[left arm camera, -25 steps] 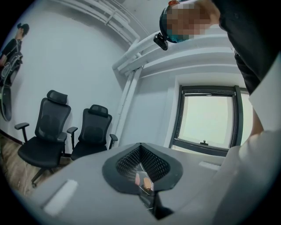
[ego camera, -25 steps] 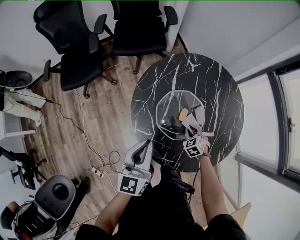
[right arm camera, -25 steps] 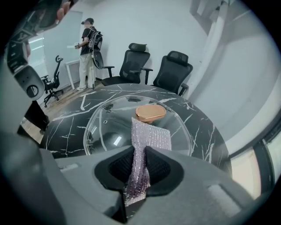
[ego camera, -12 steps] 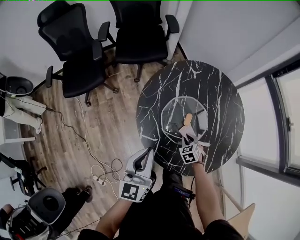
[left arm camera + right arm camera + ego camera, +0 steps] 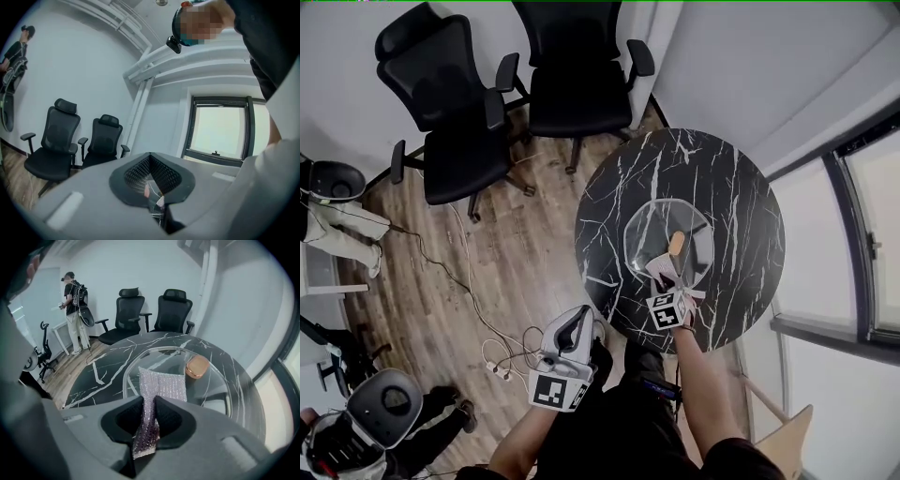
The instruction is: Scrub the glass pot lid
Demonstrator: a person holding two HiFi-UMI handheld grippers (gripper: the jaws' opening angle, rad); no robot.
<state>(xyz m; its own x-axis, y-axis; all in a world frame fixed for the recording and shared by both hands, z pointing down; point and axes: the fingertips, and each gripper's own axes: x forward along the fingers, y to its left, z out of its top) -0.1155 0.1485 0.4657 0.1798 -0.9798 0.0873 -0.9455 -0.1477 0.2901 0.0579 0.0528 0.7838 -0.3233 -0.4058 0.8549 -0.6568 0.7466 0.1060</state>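
Observation:
The glass pot lid [image 5: 649, 234] lies flat on the round black marble table [image 5: 727, 187], its copper knob [image 5: 677, 243] pointing up. My right gripper [image 5: 662, 277] is over the lid's near edge, shut on a sparkly silver scrub pad [image 5: 660, 270]. In the right gripper view the pad [image 5: 161, 383] hangs out of the right gripper [image 5: 149, 411] over the lid's glass [image 5: 218, 387], just short of the knob [image 5: 197, 366]. My left gripper [image 5: 576, 324] is held off the table's near left side, over the floor. In its own view the left gripper [image 5: 151, 182] looks shut and holds nothing.
Two black office chairs [image 5: 450, 103] [image 5: 577, 75] stand beyond the table on the wood floor. Cables [image 5: 502, 342] trail across the floor near my left gripper. A window [image 5: 862, 234] runs along the right. A person [image 5: 75, 298] stands far off at the left.
My right gripper and the pad have slid a little to the left over the lid's near part. The left gripper stays low beside the table.

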